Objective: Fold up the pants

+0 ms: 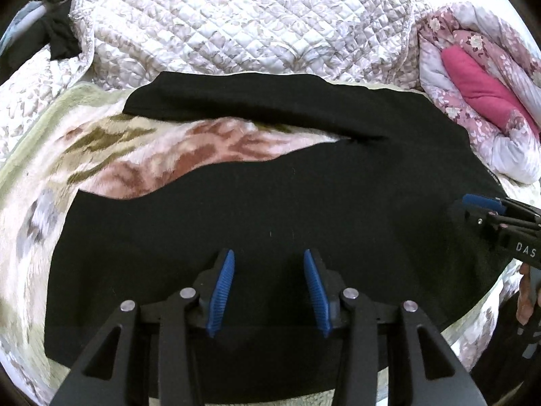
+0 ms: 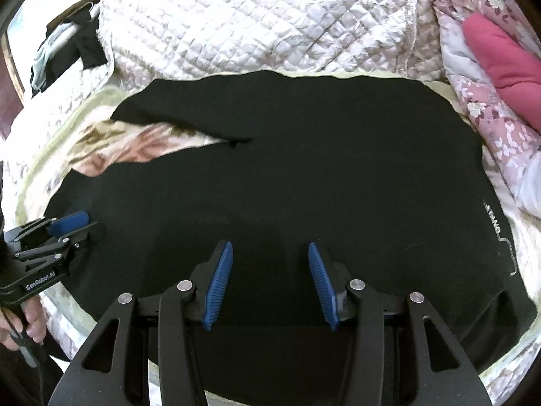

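We see black pants (image 1: 270, 203) flat on a fuzzy blanket (image 1: 101, 155), legs apart.
L gripper (image 1: 268, 264) & R gripper (image 2: 270, 253) both hang wide open over the pants, holding nothing. We read "GenRobot.AI" on the L one, "DAS" on the R. White writing on the pants is too small to read.

Bed surface: a fleece blanket (image 1: 101, 155) with a leaf pattern. Black pants (image 2: 304, 176) lie flat on it, legs apart. White quilt (image 1: 236, 20) along the far edge; floral comforter (image 2: 490, 108) at the far right corner.
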A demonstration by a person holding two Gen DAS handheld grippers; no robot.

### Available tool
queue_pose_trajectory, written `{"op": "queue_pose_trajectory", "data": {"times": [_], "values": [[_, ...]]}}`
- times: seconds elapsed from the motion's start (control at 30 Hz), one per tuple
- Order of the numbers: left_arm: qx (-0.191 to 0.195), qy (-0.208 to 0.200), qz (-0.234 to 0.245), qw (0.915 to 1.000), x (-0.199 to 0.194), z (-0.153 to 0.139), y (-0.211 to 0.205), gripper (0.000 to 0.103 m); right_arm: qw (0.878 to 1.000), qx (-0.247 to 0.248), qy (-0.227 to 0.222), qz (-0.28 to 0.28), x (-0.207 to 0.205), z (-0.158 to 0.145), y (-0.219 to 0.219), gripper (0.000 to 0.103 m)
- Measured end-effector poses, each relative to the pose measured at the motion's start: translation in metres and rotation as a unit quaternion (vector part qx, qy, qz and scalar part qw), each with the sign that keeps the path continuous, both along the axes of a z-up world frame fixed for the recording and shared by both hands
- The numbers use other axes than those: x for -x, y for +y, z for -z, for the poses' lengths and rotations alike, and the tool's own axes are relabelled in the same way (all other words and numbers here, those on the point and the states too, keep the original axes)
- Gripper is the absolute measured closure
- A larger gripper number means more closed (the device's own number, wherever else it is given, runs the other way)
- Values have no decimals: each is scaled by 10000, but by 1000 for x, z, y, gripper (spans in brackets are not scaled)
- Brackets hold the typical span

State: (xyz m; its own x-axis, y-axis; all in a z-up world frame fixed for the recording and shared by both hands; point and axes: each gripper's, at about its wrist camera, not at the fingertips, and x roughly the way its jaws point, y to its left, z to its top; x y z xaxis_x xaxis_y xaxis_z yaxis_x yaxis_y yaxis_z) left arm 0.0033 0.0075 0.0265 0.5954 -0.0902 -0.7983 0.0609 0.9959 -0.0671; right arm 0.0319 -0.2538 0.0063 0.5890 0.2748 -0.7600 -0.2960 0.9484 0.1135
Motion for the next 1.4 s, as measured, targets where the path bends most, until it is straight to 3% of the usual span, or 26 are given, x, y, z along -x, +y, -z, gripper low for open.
{"op": "queue_pose_trajectory", "data": {"times": [0.1,0.23,0.37,0.5,0.63,0.83,1.03,1.17,1.2,1.23,1.27,1.3,1.37,1.4], "values": [[26,54,67,10000,-15,-7,3,57,9999,-38,-66,-128,-13,-13,-5,55],[72,80,230,9997,-46,-18,6,55,9992,-163,-116,-358,-46,-32,-15,45],[-157,-130,380,9991,-92,-31,6,46,9975,241,-262,-610,-94,-46,-20,42],[-221,-260,466,9983,-143,-40,8,44,9954,382,-334,-807,-147,-53,-27,42],[-304,-393,468,9977,-189,-39,10,42,9940,493,-220,-951,-199,-44,-27,42],[-299,-277,383,9984,-247,-16,9,42,9903,860,-107,-1085,-257,-24,-17,42],[-260,5,352,9990,-284,17,1,42,9869,999,188,-1256,-300,0,-6,42],[-629,-114,390,9972,-288,29,-10,37,9858,932,370,-1349,-313,12,-2,42],[-695,-135,383,9968,-288,29,-12,38,9854,928,350,-1382,-312,11,-1,53],[-769,-163,381,9962,-288,29,-14,49,9841,921,289,-1488,-308,9,1,74],[-864,-182,362,9954,-290,28,-15,63,9828,1018,211,-1526,-304,7,4,84],[-965,-203,334,9946,-291,28,-16,68,9818,1065,187,-1560,-301,5,7,95],[-943,-282,356,9945,-290,23,-18,96,9804,1200,43,-1559,-290,-4,13,96],[-911,-320,359,9947,-289,17,-19,98,9798,1232,-23,-1574,-284,-8,14,96]]}}
